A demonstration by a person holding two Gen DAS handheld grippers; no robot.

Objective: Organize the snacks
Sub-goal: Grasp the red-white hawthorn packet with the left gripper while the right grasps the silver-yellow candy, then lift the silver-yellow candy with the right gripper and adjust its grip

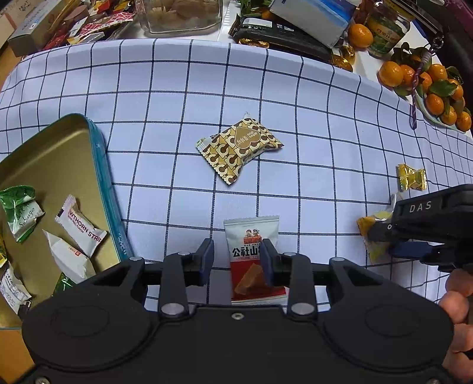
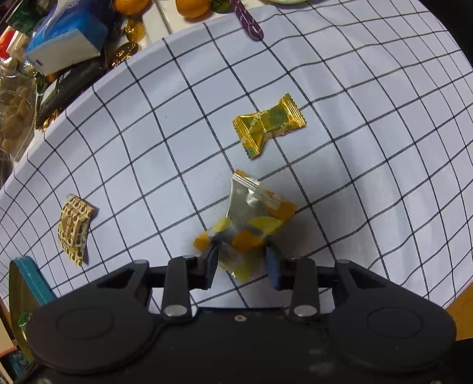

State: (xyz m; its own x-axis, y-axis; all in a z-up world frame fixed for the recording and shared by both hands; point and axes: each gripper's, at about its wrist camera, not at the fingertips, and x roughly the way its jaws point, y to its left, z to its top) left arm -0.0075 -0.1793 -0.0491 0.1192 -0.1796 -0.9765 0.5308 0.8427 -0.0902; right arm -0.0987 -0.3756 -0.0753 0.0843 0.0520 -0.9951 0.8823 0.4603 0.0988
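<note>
A white-and-red snack packet (image 1: 251,236) lies on the checked cloth. My left gripper (image 1: 237,254) is open over it: the right finger overlaps the packet and the left finger stands clear of its edge. My right gripper (image 2: 241,251) points down at a yellow-and-silver packet (image 2: 257,203), fingertips resting on its near end, jaws apart and not clamped. From the left wrist view this gripper (image 1: 381,240) sits at the right. A brown-and-gold packet (image 1: 238,146) and a gold candy (image 2: 267,125) lie loose. The open tin (image 1: 100,165) at the left holds several wrapped snacks.
Along the far edge of the cloth are boxes, a glass jar (image 1: 180,14), a tissue pack (image 2: 68,44) and mandarins (image 1: 425,85). A hand (image 1: 456,295) holds the right gripper. The table's edge (image 2: 461,304) runs close on the right.
</note>
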